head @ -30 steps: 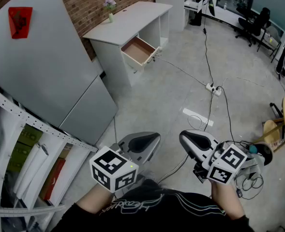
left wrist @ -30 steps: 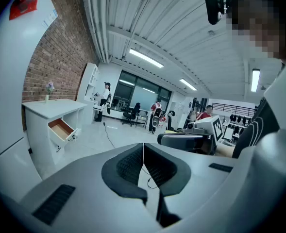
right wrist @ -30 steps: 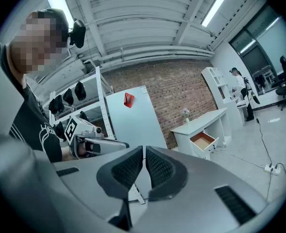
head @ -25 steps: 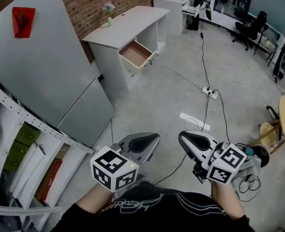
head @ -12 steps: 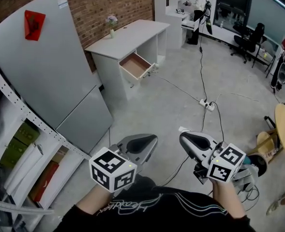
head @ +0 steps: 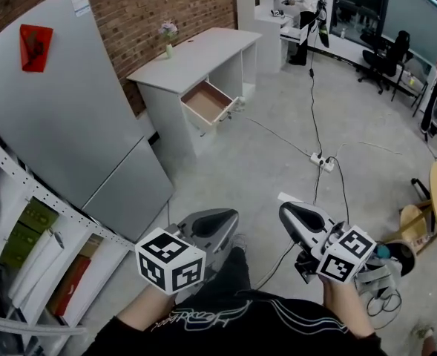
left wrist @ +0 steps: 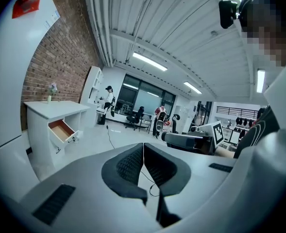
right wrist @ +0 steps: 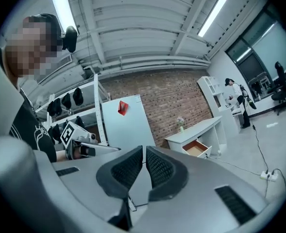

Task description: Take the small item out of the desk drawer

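Your left tongs (head: 228, 216) and right tongs (head: 286, 211): both pressed together, empty, carried low because the desk (head: 203, 47) stands well apart from you; its drawer (head: 207, 101) already stands open for reaching in; the small item is too distant to see.

The drawer (head: 207, 102) stands pulled out of the upper left part of the white worktop (head: 203, 47), at about 12 o'clock in the head view and far off. It juts out level toward 4 o'clock, its white front panel leading. The inside is a shallow box with a light brown wooden bottom, open to the top; from here it is too small to tell what lies in it.
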Demonstrator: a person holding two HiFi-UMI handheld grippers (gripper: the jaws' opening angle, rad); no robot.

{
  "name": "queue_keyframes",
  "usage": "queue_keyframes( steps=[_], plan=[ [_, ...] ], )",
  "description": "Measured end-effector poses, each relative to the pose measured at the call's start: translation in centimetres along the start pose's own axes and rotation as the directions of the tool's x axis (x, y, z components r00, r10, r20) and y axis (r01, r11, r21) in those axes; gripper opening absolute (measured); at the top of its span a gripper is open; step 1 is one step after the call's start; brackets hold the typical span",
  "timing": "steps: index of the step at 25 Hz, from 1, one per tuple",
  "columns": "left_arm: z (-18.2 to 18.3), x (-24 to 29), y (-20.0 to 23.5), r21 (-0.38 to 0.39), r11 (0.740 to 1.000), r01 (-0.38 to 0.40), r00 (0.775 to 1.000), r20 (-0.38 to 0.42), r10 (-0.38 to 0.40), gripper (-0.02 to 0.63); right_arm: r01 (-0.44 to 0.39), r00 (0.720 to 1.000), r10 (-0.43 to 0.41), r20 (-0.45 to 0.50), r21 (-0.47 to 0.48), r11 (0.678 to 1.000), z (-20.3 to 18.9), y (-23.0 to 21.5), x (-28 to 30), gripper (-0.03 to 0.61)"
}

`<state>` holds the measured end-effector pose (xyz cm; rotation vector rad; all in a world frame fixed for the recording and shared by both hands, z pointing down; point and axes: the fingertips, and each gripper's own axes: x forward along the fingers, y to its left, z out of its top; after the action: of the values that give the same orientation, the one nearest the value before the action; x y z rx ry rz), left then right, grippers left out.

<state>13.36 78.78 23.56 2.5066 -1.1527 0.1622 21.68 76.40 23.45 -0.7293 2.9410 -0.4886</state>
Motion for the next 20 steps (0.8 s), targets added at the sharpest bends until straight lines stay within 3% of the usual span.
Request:
queue_keyframes(
  steps=[7, 14, 20],
  plan=[
    [2.1, 8.3, 9.4, -0.031, 0.999, 0.008, 0.999, -0.042, -0.009, 0.023, -0.017, 1.0, 0.017, 0.015, 0.019, 1.0, 1.1, -8.8, 6.9, 0.052],
    [9.0, 19.4, 23.7, -0.029, 1.0, -0.005, 0.997, -0.071, 0.003, 0.023, -0.015, 0.999, 0.018, -0.034, 0.085, 0.996, 5.3, -23.5, 18.7, 0.052],
    [13.7, 26.9, 34.4, -0.076, 0.997, -0.023, 0.997, -0.07, 0.018, 0.023, -0.021, 0.998, 0.026, -0.058, 0.088, 0.996, 8.3, -33.5, 27.6, 0.052]
  ],
)
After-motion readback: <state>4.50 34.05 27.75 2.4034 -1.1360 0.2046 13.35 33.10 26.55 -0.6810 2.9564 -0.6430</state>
